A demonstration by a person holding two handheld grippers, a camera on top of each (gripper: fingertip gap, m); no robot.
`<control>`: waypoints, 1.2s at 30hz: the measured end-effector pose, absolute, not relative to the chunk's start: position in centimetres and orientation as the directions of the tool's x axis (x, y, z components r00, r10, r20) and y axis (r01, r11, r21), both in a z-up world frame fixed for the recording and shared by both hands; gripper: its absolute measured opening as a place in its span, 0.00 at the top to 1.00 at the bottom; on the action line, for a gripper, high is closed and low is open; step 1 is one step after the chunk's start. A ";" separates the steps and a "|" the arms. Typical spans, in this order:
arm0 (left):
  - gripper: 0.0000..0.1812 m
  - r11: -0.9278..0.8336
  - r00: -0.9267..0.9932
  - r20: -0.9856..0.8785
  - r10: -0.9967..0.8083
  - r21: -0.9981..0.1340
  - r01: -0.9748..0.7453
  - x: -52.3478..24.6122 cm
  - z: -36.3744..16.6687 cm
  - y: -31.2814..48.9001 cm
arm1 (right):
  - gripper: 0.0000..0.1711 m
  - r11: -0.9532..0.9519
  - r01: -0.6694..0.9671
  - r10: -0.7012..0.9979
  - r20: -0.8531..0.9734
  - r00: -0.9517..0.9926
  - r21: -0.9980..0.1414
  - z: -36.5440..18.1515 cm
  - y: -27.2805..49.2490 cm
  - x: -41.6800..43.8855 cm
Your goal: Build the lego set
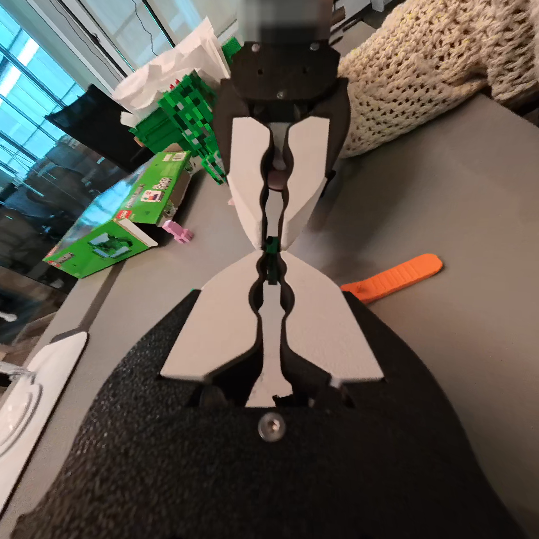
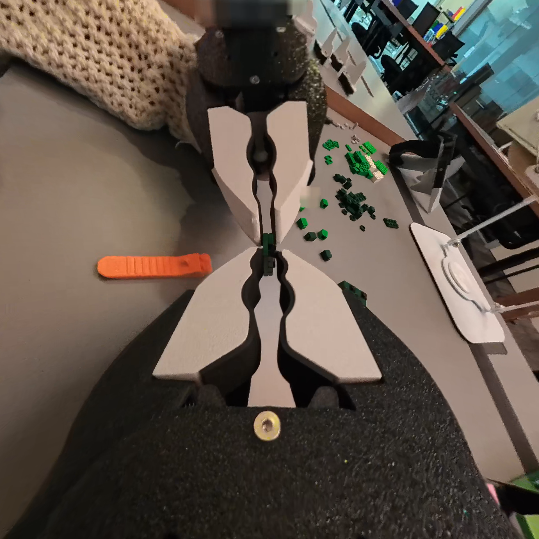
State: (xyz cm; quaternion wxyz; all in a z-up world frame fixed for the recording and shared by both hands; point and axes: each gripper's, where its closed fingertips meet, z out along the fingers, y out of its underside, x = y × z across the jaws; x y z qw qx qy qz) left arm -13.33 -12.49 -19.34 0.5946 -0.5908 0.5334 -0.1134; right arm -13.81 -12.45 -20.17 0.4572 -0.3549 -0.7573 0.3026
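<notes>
A grey table (image 1: 437, 204) stands beside tall windows (image 1: 26, 87) showing blue daylight; dark desks (image 2: 423, 38) and shelving fill the room behind.

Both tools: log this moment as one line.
left tool: shut on dark green bricks | right tool: shut on same bricks, tip to tip | orange separator: on table, untouched

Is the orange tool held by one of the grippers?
No, the orange tool lies alone on the grey table, beside both grippers, which pinch small green bricks.
</notes>
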 end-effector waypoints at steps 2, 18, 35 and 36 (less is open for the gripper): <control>0.97 0.247 0.397 -0.467 -0.790 -0.836 -0.490 -13.1 -19.6 -12.6 | 0.95 0.597 0.256 0.791 0.503 -0.349 -0.761 -20.3 -12.6 -13.6; 0.97 0.093 0.386 -0.292 -0.875 -0.884 -0.458 -12.5 -20.9 -12.9 | 0.95 0.861 0.256 0.508 0.760 -0.406 -0.439 -21.6 -12.9 -13.2; 0.97 0.196 0.476 -0.363 -0.801 -0.910 -0.365 -13.5 -18.9 -12.1 | 0.95 0.598 0.219 0.797 0.543 -0.264 -0.771 -20.5 -11.8 -14.5; 0.94 0.194 0.496 -0.368 -0.787 -0.909 -0.368 -13.6 -18.9 -11.8 | 0.96 0.631 0.224 0.774 0.583 -0.249 -0.743 -20.5 -11.5 -14.5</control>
